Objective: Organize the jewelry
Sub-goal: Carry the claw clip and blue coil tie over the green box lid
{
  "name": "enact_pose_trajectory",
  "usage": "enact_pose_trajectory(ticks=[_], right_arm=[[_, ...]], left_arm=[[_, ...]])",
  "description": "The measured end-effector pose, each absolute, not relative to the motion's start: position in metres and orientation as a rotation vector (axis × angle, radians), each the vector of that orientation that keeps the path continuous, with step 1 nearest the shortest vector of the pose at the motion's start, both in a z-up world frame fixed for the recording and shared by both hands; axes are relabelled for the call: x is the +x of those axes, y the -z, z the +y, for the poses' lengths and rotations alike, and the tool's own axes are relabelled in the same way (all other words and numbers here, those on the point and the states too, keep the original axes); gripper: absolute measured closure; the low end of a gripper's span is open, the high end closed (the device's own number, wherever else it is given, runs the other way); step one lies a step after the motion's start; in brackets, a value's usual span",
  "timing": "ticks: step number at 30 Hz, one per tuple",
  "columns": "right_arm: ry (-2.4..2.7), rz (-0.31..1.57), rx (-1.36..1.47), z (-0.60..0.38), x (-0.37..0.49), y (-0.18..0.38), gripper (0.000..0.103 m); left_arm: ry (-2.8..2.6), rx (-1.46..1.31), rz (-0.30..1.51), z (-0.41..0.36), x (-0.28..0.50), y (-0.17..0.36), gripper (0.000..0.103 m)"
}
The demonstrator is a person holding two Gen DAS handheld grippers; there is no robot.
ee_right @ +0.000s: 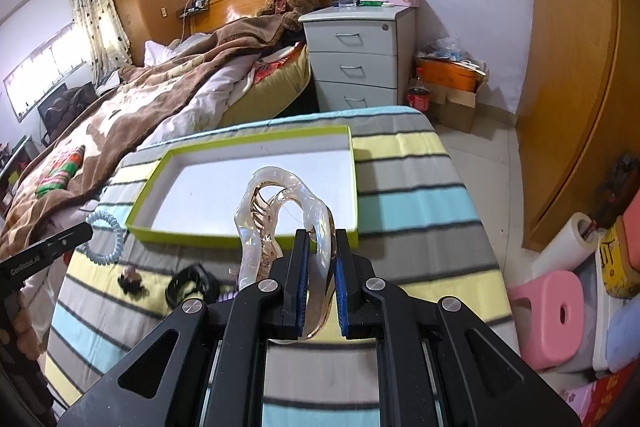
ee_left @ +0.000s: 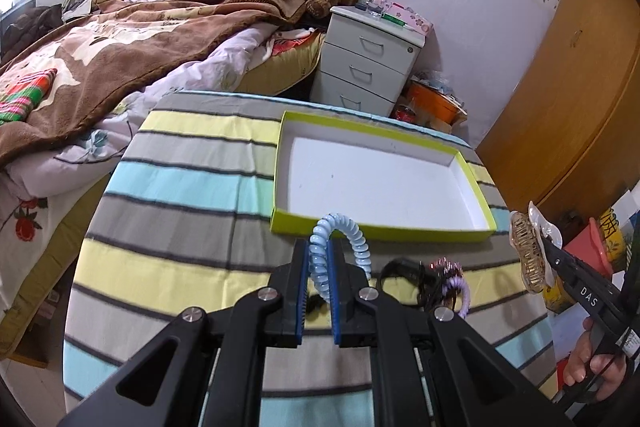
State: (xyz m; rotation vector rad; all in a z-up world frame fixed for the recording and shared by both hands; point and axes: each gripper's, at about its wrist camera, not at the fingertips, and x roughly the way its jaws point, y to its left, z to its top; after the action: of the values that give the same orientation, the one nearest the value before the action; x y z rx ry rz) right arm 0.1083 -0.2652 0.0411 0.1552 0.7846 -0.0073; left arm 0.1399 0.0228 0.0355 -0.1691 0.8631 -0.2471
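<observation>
Clutter of dark hair ties [ee_left: 436, 281] on the striped tabletop [ee_left: 180, 187] is half hidden behind the left gripper [ee_left: 319, 259] and hard to sort out. Beyond stands an empty white tray [ee_right: 200, 223] with a lime rim. That gripper pinches a pale-blue spiral hair tie [ee_left: 340, 227]; the right gripper [ee_right: 322, 247] clamps a clear amber hair claw [ee_right: 280, 203], both raised just short of the tray.

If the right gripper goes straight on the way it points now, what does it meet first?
Most likely the white floor of the green-rimmed box, which lies directly ahead and below. The right gripper is shut on the clear hair claw, so the claw's tip would probably touch first; depth is uncertain.
</observation>
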Motion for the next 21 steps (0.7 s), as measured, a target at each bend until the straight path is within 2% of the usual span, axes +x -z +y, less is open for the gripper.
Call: enact_pose_trajectory(ticks=[21], right_arm=[[0.044,0.9,0.151,-0.272,0.228,-0.006,0.091]], left_arm=[[0.279,-0.161,0.911,-0.007,0.257,-0.017,0.093]])
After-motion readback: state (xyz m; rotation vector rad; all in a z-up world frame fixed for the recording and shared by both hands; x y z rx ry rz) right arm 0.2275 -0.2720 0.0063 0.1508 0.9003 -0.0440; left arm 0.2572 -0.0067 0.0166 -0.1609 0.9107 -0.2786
